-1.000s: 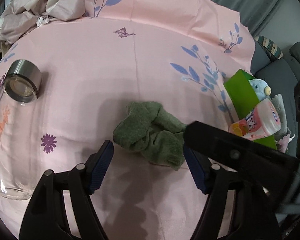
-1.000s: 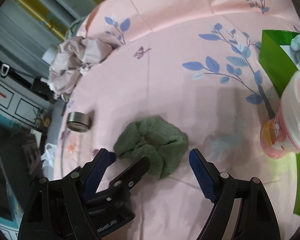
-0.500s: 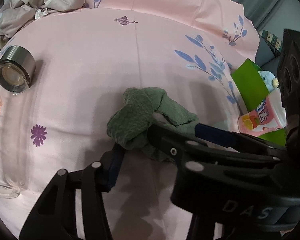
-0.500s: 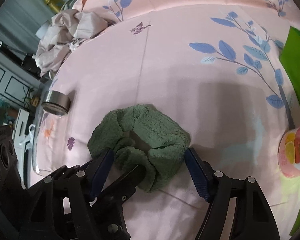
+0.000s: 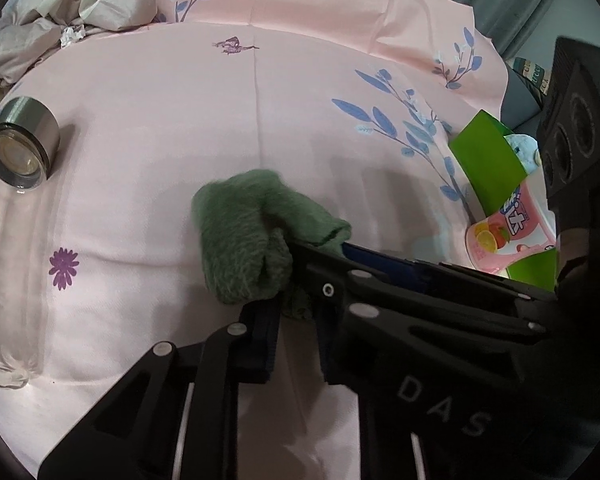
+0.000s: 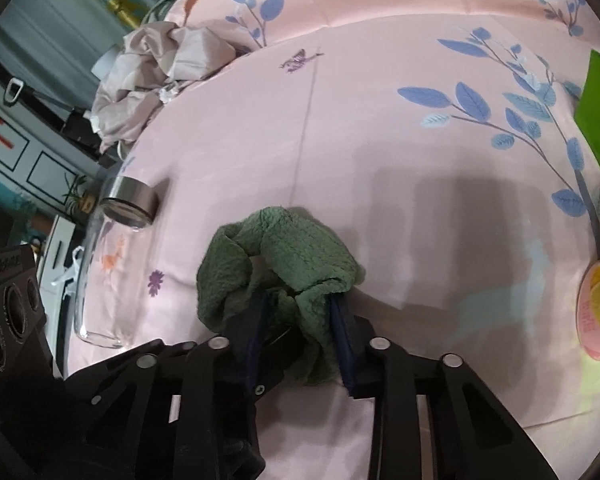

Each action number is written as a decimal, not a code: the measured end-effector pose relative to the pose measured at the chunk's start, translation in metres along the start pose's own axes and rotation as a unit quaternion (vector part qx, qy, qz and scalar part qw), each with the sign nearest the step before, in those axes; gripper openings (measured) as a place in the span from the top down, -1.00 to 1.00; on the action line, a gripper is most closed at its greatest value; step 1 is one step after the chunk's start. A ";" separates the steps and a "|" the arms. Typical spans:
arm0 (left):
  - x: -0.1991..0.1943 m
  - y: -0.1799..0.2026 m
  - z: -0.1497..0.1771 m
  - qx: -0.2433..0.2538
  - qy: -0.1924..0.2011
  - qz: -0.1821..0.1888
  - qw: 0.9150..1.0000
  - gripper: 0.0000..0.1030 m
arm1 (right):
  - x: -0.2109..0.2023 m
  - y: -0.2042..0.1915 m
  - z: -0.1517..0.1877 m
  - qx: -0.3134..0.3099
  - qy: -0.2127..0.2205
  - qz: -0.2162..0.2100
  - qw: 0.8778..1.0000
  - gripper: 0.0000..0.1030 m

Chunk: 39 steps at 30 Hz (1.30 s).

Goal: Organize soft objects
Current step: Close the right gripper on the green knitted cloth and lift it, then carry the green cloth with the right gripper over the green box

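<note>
Black linkage arms frame the near field of both wrist views, ending in dark blue padded fingers. The right gripper (image 6: 300,320) has its jaws drawn in on a bunched fold of the green fleece cloth (image 6: 284,264), the pile pressed between the two pads. In the left wrist view, the left gripper (image 5: 296,300) likewise has its jaws pulled close together with the near edge of the same cloth (image 5: 248,236) caught between them; its right finger is largely hidden behind the right gripper's body, which crosses in front. The cloth, a fuzzy, looped strip of knit or terry texture, is crumpled into a lump on the pink bedsheet (image 5: 180,120), near the centre of the bed. The sheet is smooth cotton-like fabric printed with blue leaf sprays and small purple flowers. To the left lies a clear glass jar (image 6: 100,280) on its side, capped with a brushed metal lid (image 5: 22,142). To the right stands a pink plastic tub (image 5: 508,236) with fruit graphics, resting against a bright green box (image 5: 488,160) holding a pale blue plush toy (image 5: 524,148). At the far left corner sits a rumpled grey-beige fabric heap (image 6: 160,64).
</note>
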<state>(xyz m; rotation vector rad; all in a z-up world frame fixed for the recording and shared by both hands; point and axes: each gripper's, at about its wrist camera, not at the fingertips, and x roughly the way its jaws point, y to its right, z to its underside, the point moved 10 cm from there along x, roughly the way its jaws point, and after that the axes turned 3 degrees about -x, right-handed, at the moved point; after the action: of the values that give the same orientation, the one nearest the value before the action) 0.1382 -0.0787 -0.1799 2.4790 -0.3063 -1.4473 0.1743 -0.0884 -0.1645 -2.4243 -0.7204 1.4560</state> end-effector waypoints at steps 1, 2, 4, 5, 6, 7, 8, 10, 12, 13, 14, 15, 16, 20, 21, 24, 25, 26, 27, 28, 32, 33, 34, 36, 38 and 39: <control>-0.002 0.002 0.000 0.003 0.003 -0.001 1.000 0.76 | -0.002 -0.002 0.000 -0.005 0.005 0.003 1.000 0.44; -0.005 0.003 -0.001 0.005 0.007 -0.002 1.000 0.79 | -0.003 -0.004 0.000 -0.008 0.008 0.005 1.000 0.45; -0.014 0.007 -0.003 0.013 0.021 -0.007 1.000 0.80 | -0.010 -0.009 -0.002 -0.013 0.020 0.002 1.000 0.47; -0.018 0.008 -0.005 0.016 0.028 -0.009 0.999 0.80 | -0.015 -0.010 -0.003 -0.014 0.027 -0.001 1.000 0.47; -0.024 0.011 -0.007 0.021 0.036 -0.009 0.999 0.80 | -0.021 -0.012 -0.005 -0.017 0.037 -0.003 0.999 0.47; -0.031 0.014 -0.009 0.026 0.048 -0.009 0.998 0.81 | -0.028 -0.015 -0.006 -0.021 0.048 -0.003 0.999 0.47; -0.037 0.016 -0.011 0.030 0.058 -0.009 0.998 0.81 | -0.033 -0.017 -0.007 -0.024 0.056 -0.003 0.998 0.47; -0.050 0.021 -0.015 0.040 0.080 -0.010 0.996 0.81 | -0.048 -0.024 -0.011 -0.035 0.080 -0.004 0.996 0.47; -0.065 0.025 -0.018 0.046 0.102 -0.012 0.994 0.81 | -0.062 -0.032 -0.013 -0.045 0.101 -0.004 0.994 0.47; -0.070 0.026 -0.018 0.048 0.111 -0.014 0.993 0.81 | -0.066 -0.034 -0.014 -0.048 0.108 -0.005 0.993 0.47; -0.077 0.028 -0.019 0.050 0.123 -0.015 0.991 0.81 | -0.072 -0.039 -0.015 -0.052 0.118 -0.009 0.992 0.47; -0.084 0.030 -0.021 0.054 0.133 -0.015 0.989 0.81 | -0.080 -0.043 -0.016 -0.056 0.129 -0.011 0.990 0.47; -0.091 0.033 -0.022 0.059 0.144 -0.015 0.988 0.81 | -0.086 -0.046 -0.016 -0.060 0.139 -0.011 0.988 0.47; -0.110 0.041 -0.026 0.074 0.176 -0.012 0.981 0.81 | -0.110 -0.056 -0.020 -0.072 0.175 -0.010 0.982 0.47; -0.114 0.043 -0.026 0.078 0.182 -0.010 0.980 0.81 | -0.116 -0.059 -0.021 -0.076 0.185 -0.008 0.980 0.47; -0.124 0.050 -0.028 0.085 0.198 -0.003 0.976 0.81 | -0.129 -0.063 -0.022 -0.082 0.203 -0.002 0.976 0.47; -0.127 0.052 -0.028 0.087 0.202 -0.002 0.975 0.81 | -0.131 -0.063 -0.022 -0.083 0.206 0.000 0.975 0.47; -0.130 0.055 -0.028 0.088 0.206 -0.001 0.975 0.81 | -0.136 -0.064 -0.023 -0.085 0.212 0.002 0.974 0.47; -0.132 0.058 -0.029 0.091 0.210 -0.001 0.973 0.81 | -0.139 -0.064 -0.023 -0.084 0.216 0.002 0.973 0.47; -0.135 0.063 -0.029 0.096 0.215 0.002 0.972 0.81 | -0.143 -0.064 -0.022 -0.084 0.220 0.002 0.972 0.47; -0.146 0.088 -0.034 0.117 0.226 0.018 0.967 0.81 | -0.169 -0.056 -0.023 -0.082 0.245 0.017 0.966 0.47; -0.148 0.096 -0.035 0.122 0.227 0.023 0.966 0.81 | -0.177 -0.052 -0.023 -0.078 0.250 0.021 0.965 0.47; -0.151 0.105 -0.036 0.129 0.230 0.027 0.964 0.81 | -0.186 -0.048 -0.024 -0.074 0.256 0.026 0.963 0.47; -0.156 0.121 -0.037 0.138 0.236 0.032 0.961 0.80 | -0.203 -0.040 -0.024 -0.069 0.269 0.031 0.960 0.47; -0.160 0.140 -0.038 0.150 0.241 0.042 0.958 0.80 | -0.219 -0.031 -0.023 -0.064 0.278 0.032 0.958 0.47; -0.162 0.150 -0.038 0.159 0.243 0.047 0.956 0.80 | -0.228 -0.025 -0.023 -0.060 0.285 0.035 0.956 0.47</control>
<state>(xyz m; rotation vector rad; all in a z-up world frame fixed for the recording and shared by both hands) 0.0854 -0.1668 0.0189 2.9208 -0.5799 -0.7558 0.0981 -0.1830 0.0314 -2.7817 -0.5987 0.6700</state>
